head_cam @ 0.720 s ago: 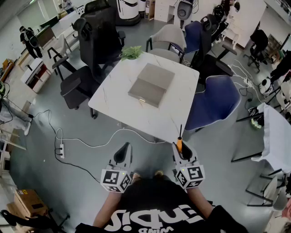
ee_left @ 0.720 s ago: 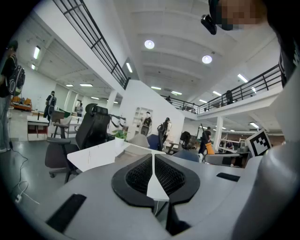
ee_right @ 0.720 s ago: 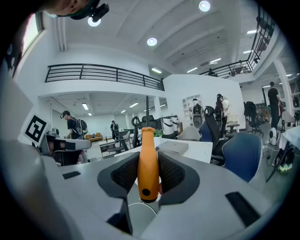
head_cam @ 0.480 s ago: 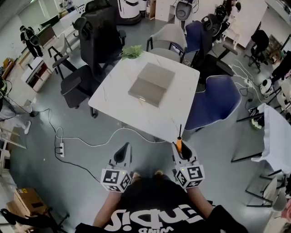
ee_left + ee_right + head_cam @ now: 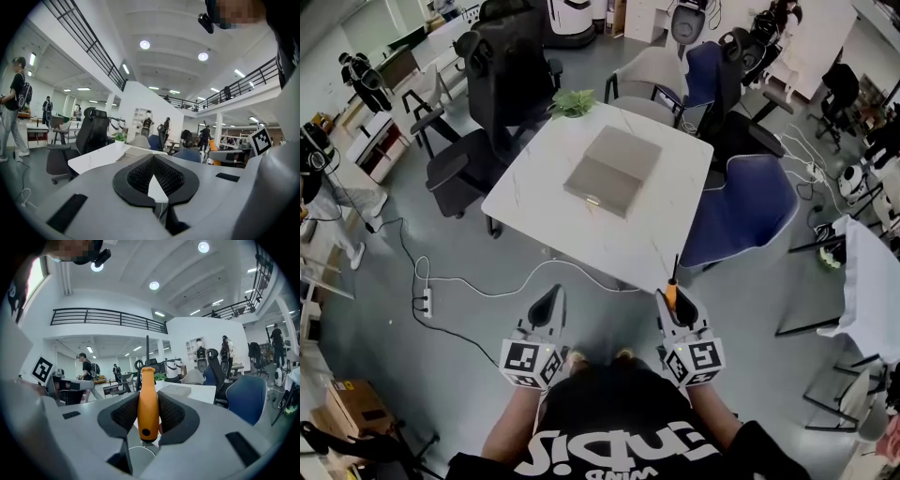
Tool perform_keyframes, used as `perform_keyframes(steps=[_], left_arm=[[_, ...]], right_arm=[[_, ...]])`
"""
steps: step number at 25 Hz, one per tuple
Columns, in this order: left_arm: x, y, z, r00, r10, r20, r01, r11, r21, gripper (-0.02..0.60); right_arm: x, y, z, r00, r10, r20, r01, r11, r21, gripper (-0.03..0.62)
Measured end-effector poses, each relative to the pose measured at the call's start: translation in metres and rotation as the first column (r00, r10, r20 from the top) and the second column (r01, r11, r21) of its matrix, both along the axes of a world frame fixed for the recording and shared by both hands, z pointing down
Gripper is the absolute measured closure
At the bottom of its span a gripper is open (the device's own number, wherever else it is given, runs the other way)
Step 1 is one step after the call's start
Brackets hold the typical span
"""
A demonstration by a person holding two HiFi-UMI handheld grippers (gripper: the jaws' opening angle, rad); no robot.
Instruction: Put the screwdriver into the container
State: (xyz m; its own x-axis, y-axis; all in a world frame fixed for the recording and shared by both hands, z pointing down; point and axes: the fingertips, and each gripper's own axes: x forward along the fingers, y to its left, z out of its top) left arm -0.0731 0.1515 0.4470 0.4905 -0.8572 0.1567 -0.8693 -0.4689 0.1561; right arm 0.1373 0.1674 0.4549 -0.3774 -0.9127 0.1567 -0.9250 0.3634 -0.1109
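My right gripper (image 5: pixel 673 302) is shut on an orange-handled screwdriver (image 5: pixel 670 294), whose black shaft points up toward the table. In the right gripper view the handle (image 5: pixel 148 404) stands upright between the black pads (image 5: pixel 123 414), and both pads press on it. My left gripper (image 5: pixel 555 296) is shut and holds nothing; in the left gripper view its pads (image 5: pixel 136 174) meet at the tip. The container, a flat grey box (image 5: pixel 612 172) with its lid down, lies on the white table (image 5: pixel 656 234) ahead of both grippers, also seen as the grey box (image 5: pixel 180 390).
Office chairs ring the table: a black one (image 5: pixel 502 75) at the left, a grey one (image 5: pixel 652 80) behind, a blue one (image 5: pixel 741 211) at the right. A small plant (image 5: pixel 572 105) sits on the far table corner. A cable and power strip (image 5: pixel 427 305) lie on the floor.
My left gripper has shifted slightly to the left in the head view. The right gripper keeps its hold on the screwdriver in the same spot.
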Motion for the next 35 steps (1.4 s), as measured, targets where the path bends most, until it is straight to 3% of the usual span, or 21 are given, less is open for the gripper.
perform_keyframes(steps=[12, 20, 35], left_arm=[[0.025, 0.005, 0.001, 0.993, -0.117, -0.032, 0.118, 0.993, 0.023, 0.569], [0.027, 0.003, 0.008, 0.98, -0.193, -0.049, 0.194, 0.981, 0.012, 0.569], [0.012, -0.069, 0.008, 0.985, -0.167, -0.036, 0.167, 0.986, 0.015, 0.569]], right_arm=[[0.042, 0.004, -0.007, 0.998, -0.054, -0.011, 0.054, 0.997, 0.053, 0.48], [0.054, -0.004, 0.002, 0.994, -0.109, -0.02, 0.11, 0.993, 0.033, 0.48], [0.037, -0.078, 0.018, 0.995, -0.096, 0.002, 0.096, 0.995, 0.013, 0.48]])
